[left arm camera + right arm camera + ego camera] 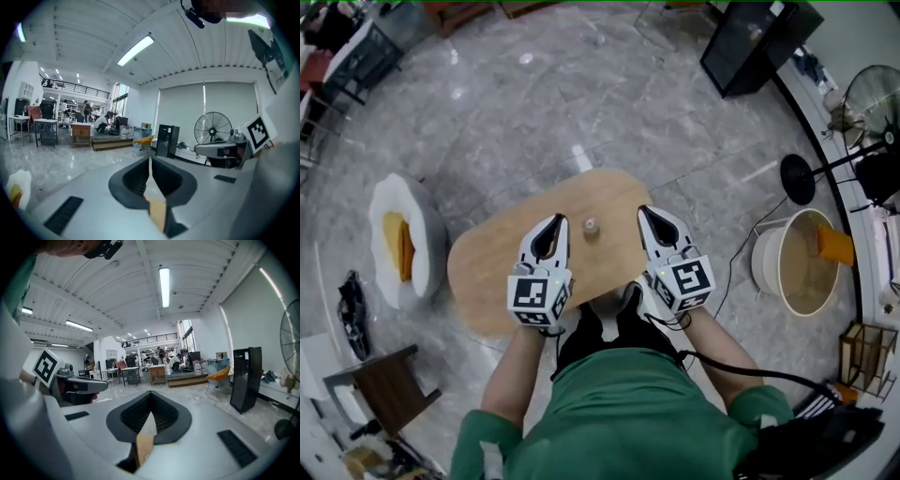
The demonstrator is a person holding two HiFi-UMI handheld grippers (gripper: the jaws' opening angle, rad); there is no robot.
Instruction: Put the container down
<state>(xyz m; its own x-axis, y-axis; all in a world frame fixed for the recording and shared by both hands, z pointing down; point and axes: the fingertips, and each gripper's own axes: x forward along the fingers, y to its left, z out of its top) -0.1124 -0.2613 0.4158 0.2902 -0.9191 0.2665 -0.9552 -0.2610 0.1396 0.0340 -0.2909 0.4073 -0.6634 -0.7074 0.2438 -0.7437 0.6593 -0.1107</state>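
A small pale container (591,227) stands upright on the oval wooden table (497,258), near its far edge. My left gripper (557,219) hovers just left of it, shut with nothing between its jaws. My right gripper (642,211) hovers just right of it, also shut and empty. Neither touches the container. In the left gripper view the left gripper (149,159) has its jaws pressed together, pointing out into the room. In the right gripper view the right gripper (150,393) is likewise shut, and the container does not show in either gripper view.
A white round seat with an orange cushion (403,242) sits on the floor to the table's left. A white tub (795,262) stands to the right, with a lamp base (797,178) and a fan (874,101) beyond it. A black cabinet (757,42) stands far right.
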